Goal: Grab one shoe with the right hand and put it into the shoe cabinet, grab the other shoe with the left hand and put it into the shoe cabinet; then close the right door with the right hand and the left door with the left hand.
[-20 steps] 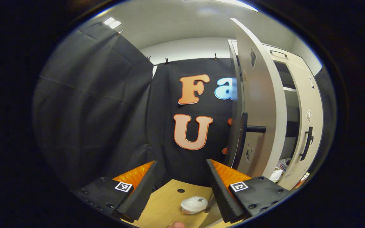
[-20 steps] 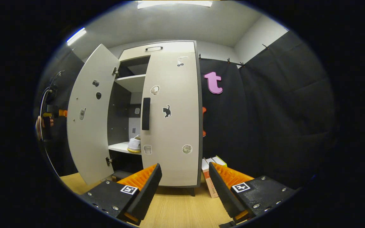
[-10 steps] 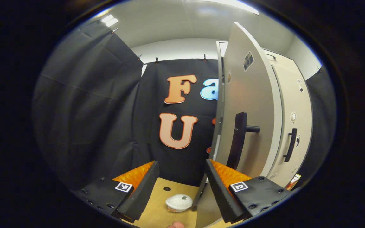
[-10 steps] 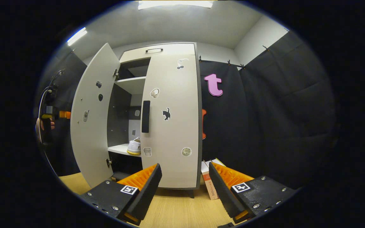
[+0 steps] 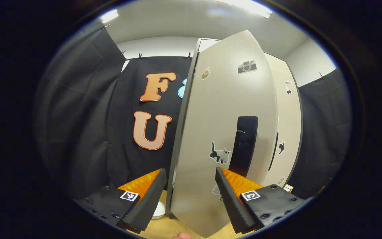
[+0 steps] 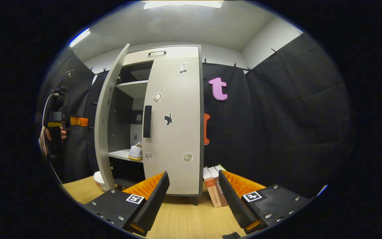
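Note:
The pale shoe cabinet stands ahead in the right gripper view, its right door shut and its left door partly open. A white shoe sits on the middle shelf in the gap. In the left gripper view the left door stands close before my open left gripper, and its black handle is just above the right finger. A hand holds the left gripper outside that door. My right gripper is open, empty and back from the cabinet.
Several books lean against the cabinet's right foot on the wooden floor. A small white lidded bowl lies by the left door's foot, and the bowl also sits low beside my left finger. Black cloth walls surround the booth.
The left door has swung towards shut, from wide open to partly open. My left gripper has come round to face the door's front. The right gripper has hardly moved.

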Available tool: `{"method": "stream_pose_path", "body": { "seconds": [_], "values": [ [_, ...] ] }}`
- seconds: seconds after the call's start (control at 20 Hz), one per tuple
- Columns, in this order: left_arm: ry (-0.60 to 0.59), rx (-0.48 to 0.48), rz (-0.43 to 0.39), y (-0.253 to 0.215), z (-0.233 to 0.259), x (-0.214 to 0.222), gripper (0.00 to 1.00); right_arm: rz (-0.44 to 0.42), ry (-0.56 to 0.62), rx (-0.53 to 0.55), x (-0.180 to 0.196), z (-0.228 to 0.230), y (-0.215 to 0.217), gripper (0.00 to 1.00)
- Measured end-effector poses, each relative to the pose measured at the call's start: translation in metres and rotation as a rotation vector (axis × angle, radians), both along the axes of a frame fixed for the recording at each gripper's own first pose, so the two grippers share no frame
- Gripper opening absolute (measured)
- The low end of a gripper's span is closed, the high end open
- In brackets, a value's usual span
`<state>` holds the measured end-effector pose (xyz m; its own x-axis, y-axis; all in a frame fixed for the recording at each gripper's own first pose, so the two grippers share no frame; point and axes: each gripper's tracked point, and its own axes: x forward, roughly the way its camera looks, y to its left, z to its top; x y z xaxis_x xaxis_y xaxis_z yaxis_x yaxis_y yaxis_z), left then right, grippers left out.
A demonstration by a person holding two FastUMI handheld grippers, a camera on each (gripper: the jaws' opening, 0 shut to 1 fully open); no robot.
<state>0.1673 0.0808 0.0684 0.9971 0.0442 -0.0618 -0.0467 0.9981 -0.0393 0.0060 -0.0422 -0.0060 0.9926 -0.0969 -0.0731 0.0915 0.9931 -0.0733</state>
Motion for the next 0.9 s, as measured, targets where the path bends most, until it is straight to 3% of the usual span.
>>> {"method": "stream_pose_path", "body": {
  "seconds": [0.35,0.55,0.65,0.9],
  "values": [
    [0.019,-0.039,-0.099,-0.049,-0.011,0.015,0.99,-0.013,0.004,-0.01,-0.006,0.003,-0.003,0.92],
    [0.028,-0.053,-0.147,-0.076,-0.016,0.034,0.94,-0.024,0.009,-0.008,-0.007,0.002,-0.007,0.92],
    [0.037,-0.046,-0.171,-0.089,-0.021,0.048,0.99,-0.031,0.01,0.0,-0.008,0.002,-0.009,0.92],
    [0.039,0.004,-0.18,-0.103,-0.023,0.069,0.96,-0.053,0.005,-0.003,-0.009,0.005,-0.016,0.92]
  ]
}}
